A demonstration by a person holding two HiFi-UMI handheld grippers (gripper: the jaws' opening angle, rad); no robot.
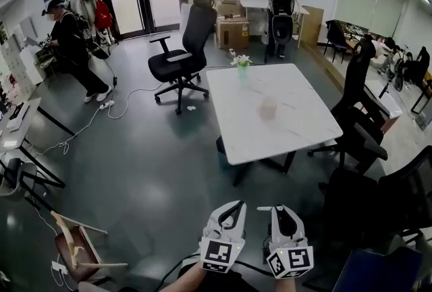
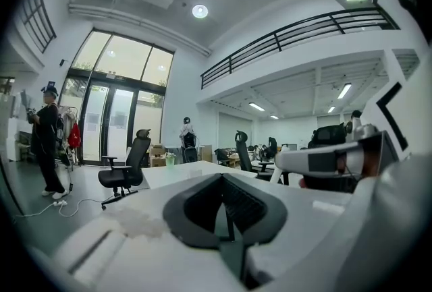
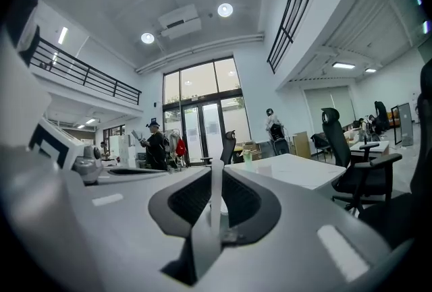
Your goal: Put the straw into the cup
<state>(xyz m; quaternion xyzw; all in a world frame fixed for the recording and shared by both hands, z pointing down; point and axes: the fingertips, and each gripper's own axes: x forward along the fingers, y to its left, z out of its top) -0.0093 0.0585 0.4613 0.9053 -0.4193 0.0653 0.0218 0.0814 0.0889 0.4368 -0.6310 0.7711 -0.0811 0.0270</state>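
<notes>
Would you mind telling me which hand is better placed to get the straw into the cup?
Right. The right tool is clamped on what looks like the straw; the left tool is shut and empty. The cup sits on the table ahead.

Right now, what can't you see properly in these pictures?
- Cup, head view: far off and blurred, so its inside cannot be seen.
- Straw, right gripper view: its lower end is hidden between the jaws of the right gripper.
- Flowers in the green vase, head view: too small to tell their kind.
</notes>
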